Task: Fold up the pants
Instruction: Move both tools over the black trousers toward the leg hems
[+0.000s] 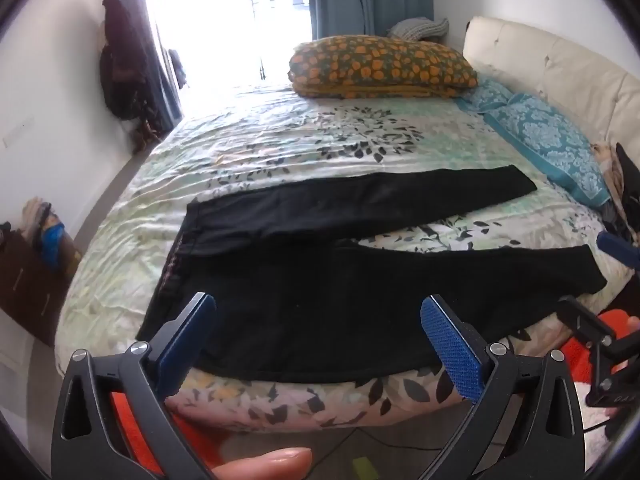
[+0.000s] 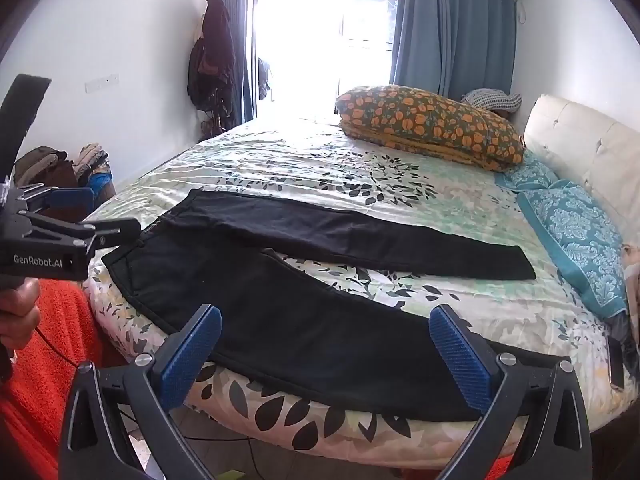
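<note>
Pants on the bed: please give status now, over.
Left gripper and right gripper: jaws open, empty, above the bed edge. Pants flat on bed, legs spread, unfolded. Nothing on them.

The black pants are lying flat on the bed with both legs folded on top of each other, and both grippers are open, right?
Not quite. The black pants do lie flat on the bed, but the legs are spread apart, not stacked; the right wrist view shows bedsheet between them. Both grippers, left and right, are open.
</note>
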A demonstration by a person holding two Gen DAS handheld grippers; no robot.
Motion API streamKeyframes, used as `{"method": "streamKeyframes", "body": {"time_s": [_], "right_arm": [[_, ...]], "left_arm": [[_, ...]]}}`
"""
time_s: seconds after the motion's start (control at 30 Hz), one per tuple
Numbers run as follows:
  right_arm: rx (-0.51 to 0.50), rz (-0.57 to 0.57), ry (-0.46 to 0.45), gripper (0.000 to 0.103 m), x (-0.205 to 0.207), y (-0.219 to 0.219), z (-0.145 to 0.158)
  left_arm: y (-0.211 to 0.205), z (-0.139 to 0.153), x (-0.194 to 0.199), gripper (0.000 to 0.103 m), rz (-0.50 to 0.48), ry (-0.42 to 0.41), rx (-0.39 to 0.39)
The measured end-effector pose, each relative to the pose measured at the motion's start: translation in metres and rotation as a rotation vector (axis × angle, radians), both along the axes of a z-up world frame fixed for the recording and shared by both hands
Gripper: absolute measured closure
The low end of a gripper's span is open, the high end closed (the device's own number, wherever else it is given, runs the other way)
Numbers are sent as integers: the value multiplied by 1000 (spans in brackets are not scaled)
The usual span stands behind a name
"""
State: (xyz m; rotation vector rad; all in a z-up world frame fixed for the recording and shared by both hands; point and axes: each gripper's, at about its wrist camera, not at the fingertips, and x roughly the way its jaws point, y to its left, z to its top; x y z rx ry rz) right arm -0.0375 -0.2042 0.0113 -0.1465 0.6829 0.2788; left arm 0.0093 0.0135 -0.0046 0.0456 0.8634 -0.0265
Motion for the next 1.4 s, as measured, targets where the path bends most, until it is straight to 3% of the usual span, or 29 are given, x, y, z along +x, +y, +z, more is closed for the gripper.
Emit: {"method": "streamKeyframes", "body": {"time_s": [0.1,0.2,0.3,0.47,0.63,1.13,1.3,1.4], "right_arm": [[5,32,19,0,4,0,5],[-36,42,55,0,14,9,18],[37,7,104,0,24,7,33],[209,-140,129,0,19,14,28],[97,-155,126,0,2,23,14],[85,-149,138,0,-3,27,6],[74,-118,154,0,6,33,-3],[27,-65,126,0,25,37,-4]], "left_arm": [[-3,1,-10,0,38,-27,44],[3,-1,-5,0,84,12,-10],[8,-1,-8,0,119,5,-31],[11,-2,-11,0,129,14,-15],[15,-7,-13,0,142,30,-17],[8,-22,-18,0,117,75,-8],[19,-34,-3,0,120,32,-21],[33,-50,15,0,145,9,9]]}}
